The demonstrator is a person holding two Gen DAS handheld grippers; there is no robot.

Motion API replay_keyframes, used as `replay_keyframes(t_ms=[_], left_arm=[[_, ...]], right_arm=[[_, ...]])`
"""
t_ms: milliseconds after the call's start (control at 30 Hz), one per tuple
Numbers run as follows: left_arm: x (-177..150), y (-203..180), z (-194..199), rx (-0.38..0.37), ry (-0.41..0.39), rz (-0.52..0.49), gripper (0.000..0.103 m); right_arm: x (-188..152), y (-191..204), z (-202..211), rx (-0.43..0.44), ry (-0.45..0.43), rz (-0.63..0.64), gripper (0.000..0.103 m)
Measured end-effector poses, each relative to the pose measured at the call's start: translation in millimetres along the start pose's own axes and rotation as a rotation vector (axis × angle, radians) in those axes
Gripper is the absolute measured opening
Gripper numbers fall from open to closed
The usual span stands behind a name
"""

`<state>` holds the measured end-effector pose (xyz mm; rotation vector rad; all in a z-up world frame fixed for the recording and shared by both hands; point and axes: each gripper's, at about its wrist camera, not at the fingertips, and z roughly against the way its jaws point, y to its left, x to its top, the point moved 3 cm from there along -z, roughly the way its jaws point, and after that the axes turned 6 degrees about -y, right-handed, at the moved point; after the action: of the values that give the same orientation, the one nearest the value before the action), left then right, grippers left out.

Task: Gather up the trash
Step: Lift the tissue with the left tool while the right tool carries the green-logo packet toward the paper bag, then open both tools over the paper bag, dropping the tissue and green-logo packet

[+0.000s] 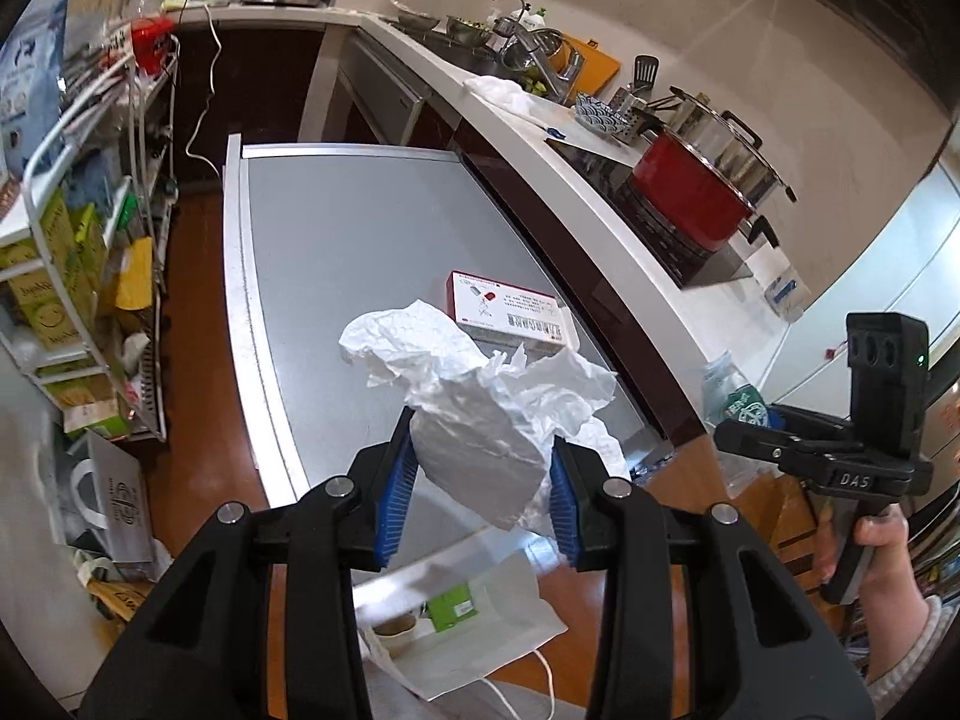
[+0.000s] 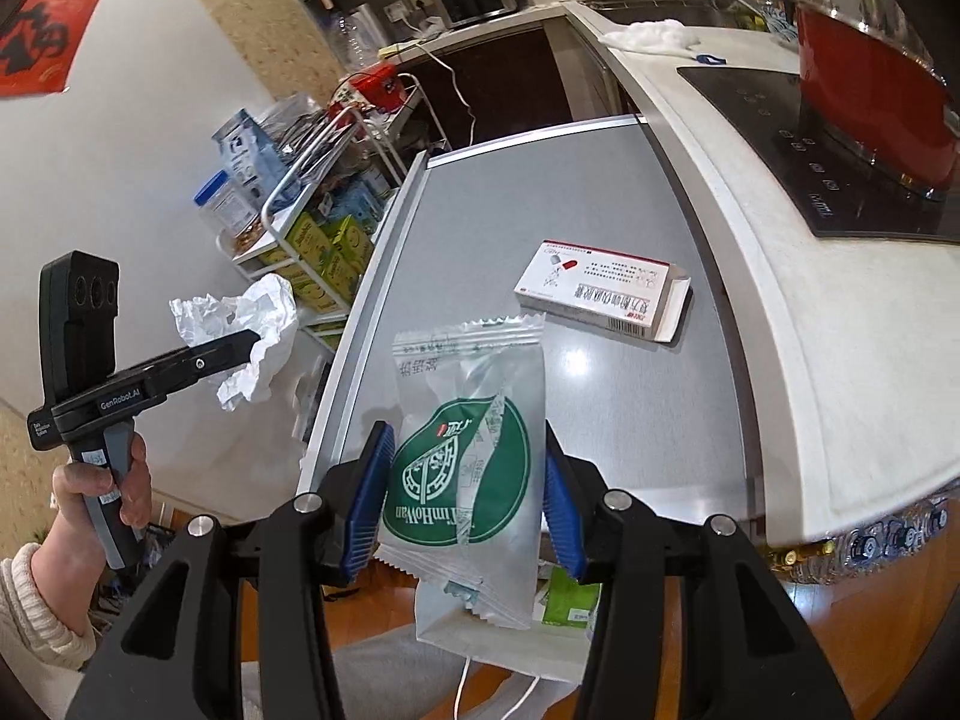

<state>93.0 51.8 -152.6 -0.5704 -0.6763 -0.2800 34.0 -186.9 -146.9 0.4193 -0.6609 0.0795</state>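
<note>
Left gripper (image 1: 480,480): pinching crumpled paper (image 1: 474,384), raised above grey table (image 1: 336,228)
Right gripper (image 2: 465,498): pinching green-printed wrapper (image 2: 468,456)
Medicine box (image 2: 600,291): flat on table
White bag (image 1: 480,618): below, open

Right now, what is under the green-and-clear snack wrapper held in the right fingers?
Below the green-and-clear snack wrapper sits an open white paper bag with a green carton inside. The wrapper and the fingers cover the rest of the bag's contents.
</note>
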Motion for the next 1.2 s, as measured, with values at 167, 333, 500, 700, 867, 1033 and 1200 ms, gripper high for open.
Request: replay_keyframes(t_ms=[167,333,500,700,867,1033,1200], left_arm=[[-22,-18,15,0.035,0.005,-0.040,0.040],[-52,-33,20,0.056,0.042,-0.065,0.040],[-89,-46,21,0.056,0.112,-0.075,0.040],[-138,-54,10,0.084,0.227,-0.098,0.040],[-172,-50,-13,0.108,0.321,-0.106,0.040],[-202,-41,-44,0.147,0.402,-0.120,0.040],[-220,-30,-71,0.174,0.457,-0.118,0.040]], right_arm=[[-25,6,15,0.015,0.028,0.013,0.046],[-55,3,19,0.034,0.083,0.003,0.046],[-92,0,18,0.048,0.152,-0.013,0.046],[-141,-6,1,0.020,0.258,-0.012,0.046],[-175,-15,-31,-0.007,0.339,-0.036,0.046],[-194,-23,-65,-0.036,0.408,-0.041,0.046],[-197,-26,-86,-0.059,0.436,-0.029,0.046]])
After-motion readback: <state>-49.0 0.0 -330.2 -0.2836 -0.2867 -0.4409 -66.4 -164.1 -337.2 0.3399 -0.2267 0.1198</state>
